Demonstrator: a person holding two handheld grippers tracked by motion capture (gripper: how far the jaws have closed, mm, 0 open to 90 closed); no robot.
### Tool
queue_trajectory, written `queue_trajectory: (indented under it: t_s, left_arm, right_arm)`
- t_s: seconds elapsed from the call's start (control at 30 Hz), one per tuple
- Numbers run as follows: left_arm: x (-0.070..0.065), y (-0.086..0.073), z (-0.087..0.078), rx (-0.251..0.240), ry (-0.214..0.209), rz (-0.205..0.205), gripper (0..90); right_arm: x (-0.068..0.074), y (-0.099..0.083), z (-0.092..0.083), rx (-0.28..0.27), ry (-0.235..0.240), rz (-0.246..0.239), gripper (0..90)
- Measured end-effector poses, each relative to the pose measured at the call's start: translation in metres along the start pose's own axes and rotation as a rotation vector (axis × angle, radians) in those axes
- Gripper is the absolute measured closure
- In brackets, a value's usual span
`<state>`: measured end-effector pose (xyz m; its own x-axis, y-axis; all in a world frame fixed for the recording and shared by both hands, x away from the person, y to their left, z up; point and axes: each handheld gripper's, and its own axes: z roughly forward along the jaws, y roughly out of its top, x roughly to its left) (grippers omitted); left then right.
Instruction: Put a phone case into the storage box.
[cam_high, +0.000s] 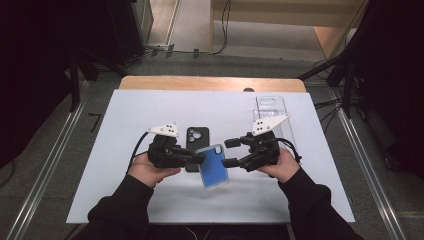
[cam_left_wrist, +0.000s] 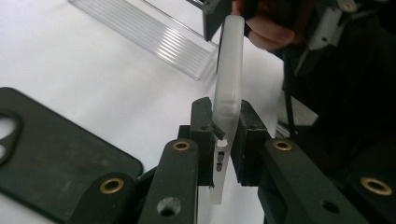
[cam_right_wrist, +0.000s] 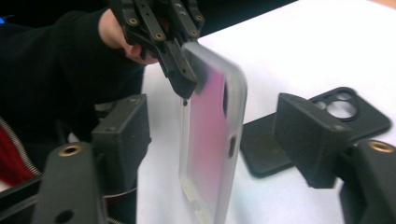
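Observation:
A frosted translucent phone case (cam_high: 214, 166), blue-tinted from above, is held tilted over the white table. My left gripper (cam_high: 200, 157) is shut on its upper left edge. In the left gripper view the two pads clamp the thin case (cam_left_wrist: 229, 70) edge-on. My right gripper (cam_high: 227, 153) stands open at the case's right side. In the right gripper view the case (cam_right_wrist: 210, 116) hangs between the wide-apart jaws of that gripper (cam_right_wrist: 215, 140), touching neither pad. The left gripper (cam_right_wrist: 184, 79) pinches the case's top corner there.
A black phone case (cam_high: 196, 137) lies flat on the white sheet (cam_high: 125, 130) just behind the held case; I also see this black case (cam_right_wrist: 345, 112) in the right gripper view. A clear ribbed plastic tray (cam_high: 270, 107) lies at the back right. The table's wooden edge (cam_high: 210, 82) runs along the far side.

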<state>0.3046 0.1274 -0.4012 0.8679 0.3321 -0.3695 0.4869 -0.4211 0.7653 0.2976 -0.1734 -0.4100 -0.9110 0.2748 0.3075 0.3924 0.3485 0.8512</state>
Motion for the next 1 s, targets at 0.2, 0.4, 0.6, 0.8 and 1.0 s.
queue_trajectory:
  t_s: [0.2,0.4,0.6,0.8,1.0]
  left_arm:
    - [-0.001,0.001,-0.004,-0.025,0.097,-0.015,81.5]
    - [-0.001,0.003,-0.007,-0.047,0.144,-0.067,81.4]
    - [-0.002,0.004,-0.008,-0.064,0.191,-0.103,81.3]
    - [-0.002,0.005,-0.009,-0.075,0.224,-0.128,81.3]
    - [-0.003,0.006,-0.008,-0.084,0.248,-0.175,81.3]
  right_arm:
    - [0.001,-0.001,0.007,0.022,-0.047,0.010,7.3]
    - [0.002,-0.001,0.012,0.002,-0.148,0.052,0.0]
    - [0.007,-0.004,0.017,-0.022,-0.209,0.102,0.0]
    - [0.012,-0.007,0.028,-0.037,-0.293,0.141,0.0]
    - [0.020,-0.009,0.041,-0.054,-0.377,0.155,2.4]
